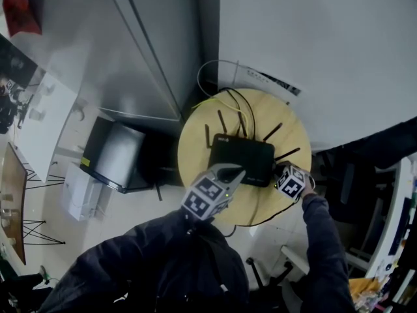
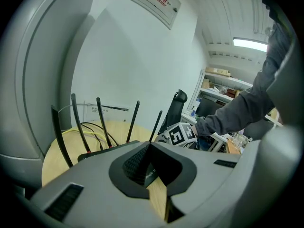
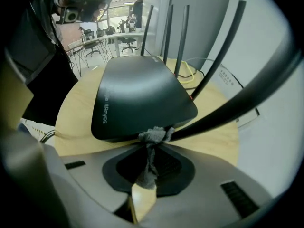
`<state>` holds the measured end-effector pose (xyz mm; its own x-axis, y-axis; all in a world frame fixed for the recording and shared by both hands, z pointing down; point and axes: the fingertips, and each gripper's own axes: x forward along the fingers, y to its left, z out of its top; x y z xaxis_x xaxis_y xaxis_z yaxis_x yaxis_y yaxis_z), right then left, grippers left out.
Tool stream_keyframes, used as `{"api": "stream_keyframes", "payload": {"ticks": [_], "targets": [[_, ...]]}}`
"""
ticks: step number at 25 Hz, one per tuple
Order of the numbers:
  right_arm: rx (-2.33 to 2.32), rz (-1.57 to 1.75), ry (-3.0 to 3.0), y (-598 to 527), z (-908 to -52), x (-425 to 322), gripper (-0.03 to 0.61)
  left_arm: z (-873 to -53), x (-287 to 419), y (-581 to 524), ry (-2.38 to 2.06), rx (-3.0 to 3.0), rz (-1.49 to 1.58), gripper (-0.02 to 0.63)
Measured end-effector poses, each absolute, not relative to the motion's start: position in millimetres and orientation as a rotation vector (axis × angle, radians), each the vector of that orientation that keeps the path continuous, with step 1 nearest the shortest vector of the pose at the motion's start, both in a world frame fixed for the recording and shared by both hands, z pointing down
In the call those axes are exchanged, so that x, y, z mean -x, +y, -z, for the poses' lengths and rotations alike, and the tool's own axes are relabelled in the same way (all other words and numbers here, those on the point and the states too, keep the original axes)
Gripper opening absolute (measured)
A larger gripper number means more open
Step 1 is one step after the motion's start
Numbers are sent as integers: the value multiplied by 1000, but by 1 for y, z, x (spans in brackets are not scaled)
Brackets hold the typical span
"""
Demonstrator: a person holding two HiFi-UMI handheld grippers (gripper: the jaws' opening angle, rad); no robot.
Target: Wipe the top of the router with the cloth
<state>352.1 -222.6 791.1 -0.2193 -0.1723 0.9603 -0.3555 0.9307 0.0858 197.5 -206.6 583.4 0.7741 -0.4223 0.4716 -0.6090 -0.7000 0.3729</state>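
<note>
A black router (image 1: pixel 241 158) with several upright antennas lies on a round wooden table (image 1: pixel 195 135). My right gripper (image 1: pixel 280 175) is at the router's right end, shut on a small grey cloth (image 3: pixel 154 136). In the right gripper view the cloth bunches at the jaw tips (image 3: pixel 153 144) and touches the router's (image 3: pixel 137 94) near edge beside an antenna. My left gripper (image 1: pixel 232 173) is at the router's front edge, its jaws shut with nothing between them. The left gripper view shows the closed tips (image 2: pixel 149 145) over the router (image 2: pixel 104 151), with the right gripper's marker cube (image 2: pixel 183 134) beyond.
Yellow and black cables (image 1: pixel 225 100) curl on the table behind the router. A dark box (image 1: pixel 114 155) stands on the floor at the left of the table. A white wall rises behind it. An office chair (image 2: pixel 178 103) and desks stand at the right.
</note>
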Motion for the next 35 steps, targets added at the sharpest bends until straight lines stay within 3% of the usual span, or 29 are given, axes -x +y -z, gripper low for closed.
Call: {"api": "stream_keyframes", "payload": {"ticks": [22, 30, 35], "targets": [[-430, -277, -1819, -137, -792, -334, 72, -578, -195, -191, -683, -2491, -480, 2], [-997, -863, -1770, -141, -787, -327, 72, -572, -172, -191, -712, -2486, -460, 2], [-1228, -1048, -1739, -141, -783, -315, 72, -568, -152, -190, -744, -2475, -454, 2]]}}
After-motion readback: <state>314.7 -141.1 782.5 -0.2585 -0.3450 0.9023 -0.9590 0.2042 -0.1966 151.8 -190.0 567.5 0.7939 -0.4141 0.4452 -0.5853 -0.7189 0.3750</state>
